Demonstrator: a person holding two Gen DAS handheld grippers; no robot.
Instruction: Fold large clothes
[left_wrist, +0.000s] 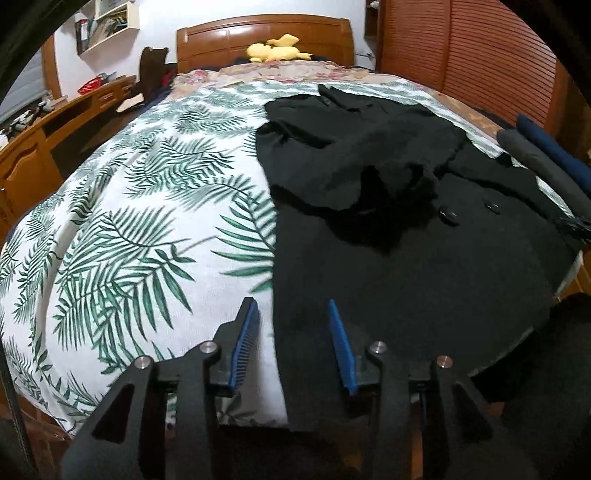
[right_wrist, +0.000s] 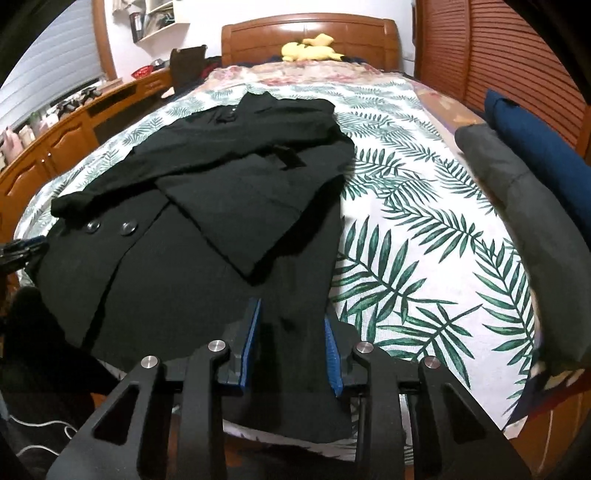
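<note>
While both grippers sit at the foot end of the bed (left_wrist: 110, 229), a black coat (left_wrist: 406, 258) lies flat on the leaf-print sheet (right_wrist: 424, 229), collar toward the wooden headboard (right_wrist: 310, 33), hem hanging over the near edge. Both sleeves are folded in across the chest; two dark buttons (right_wrist: 110, 227) show on the front panel.

Left gripper (left_wrist: 293, 314): jaws apart, blue pads straddling the coat's left side edge near the hem, one pad over the sheet, the other over black fabric. Pads not pressing on cloth, so it is released, nothing held.

Right gripper (right_wrist: 291, 314): jaws narrower, a strip of the coat's right hem edge runs between the blue pads. Fabric fills the gap, but whether the pads actually pinch it cannot be told from this view.

In the right wrist view the tip of the left gripper shows at the far left edge, beside the coat's other side.

Other stuff: yellow plush toy (left_wrist: 275, 50) against the headboard, grey bundle (right_wrist: 517, 206) and dark blue bundle (right_wrist: 535, 140) along the right side of the bed, wooden desk (left_wrist: 44, 140) on the left, louvred wardrobe doors (right_wrist: 480, 48) on the right, a wall shelf (left_wrist: 110, 22) above the desk.
</note>
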